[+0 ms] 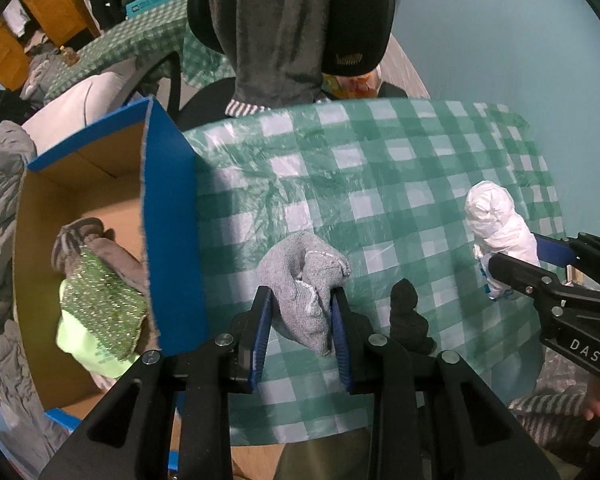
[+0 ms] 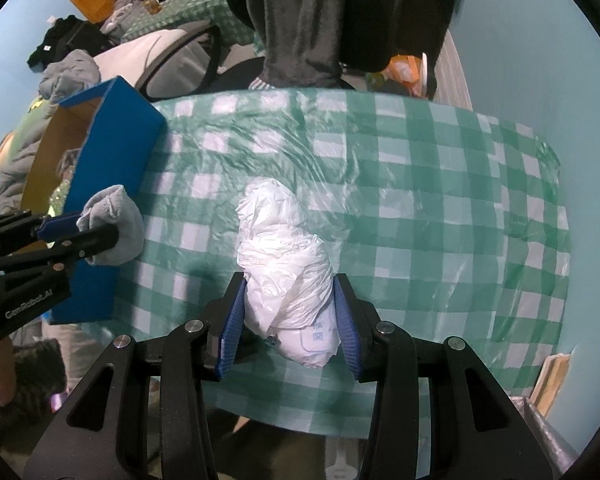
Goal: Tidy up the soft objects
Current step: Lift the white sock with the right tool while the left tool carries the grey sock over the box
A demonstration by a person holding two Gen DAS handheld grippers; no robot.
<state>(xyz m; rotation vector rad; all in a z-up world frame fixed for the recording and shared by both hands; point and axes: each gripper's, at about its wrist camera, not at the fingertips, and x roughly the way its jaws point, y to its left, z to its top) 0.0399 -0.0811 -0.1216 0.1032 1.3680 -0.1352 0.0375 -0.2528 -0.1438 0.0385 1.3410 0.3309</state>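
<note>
My left gripper (image 1: pixel 302 300) is shut on a grey cloth (image 1: pixel 304 272) and holds it above the checked table, just right of the blue cardboard box (image 1: pixel 168 220); it also shows in the right wrist view (image 2: pixel 112 220). My right gripper (image 2: pixel 290 292) is shut on a white crumpled plastic bag (image 2: pixel 284 256) over the table's middle; the bag also shows in the left wrist view (image 1: pixel 500 228). The box holds a green glittery item (image 1: pixel 100 300) and a grey-brown soft item (image 1: pixel 88 240). A small black soft object (image 1: pixel 408 316) lies on the table near the left gripper.
The table wears a green-and-white checked cloth (image 2: pixel 440 184) under clear plastic. A person in dark clothes (image 1: pixel 284 20) stands at the far edge. Grey padded bedding (image 1: pixel 0 208) lies left of the box. A blue wall (image 2: pixel 540 40) is at the right.
</note>
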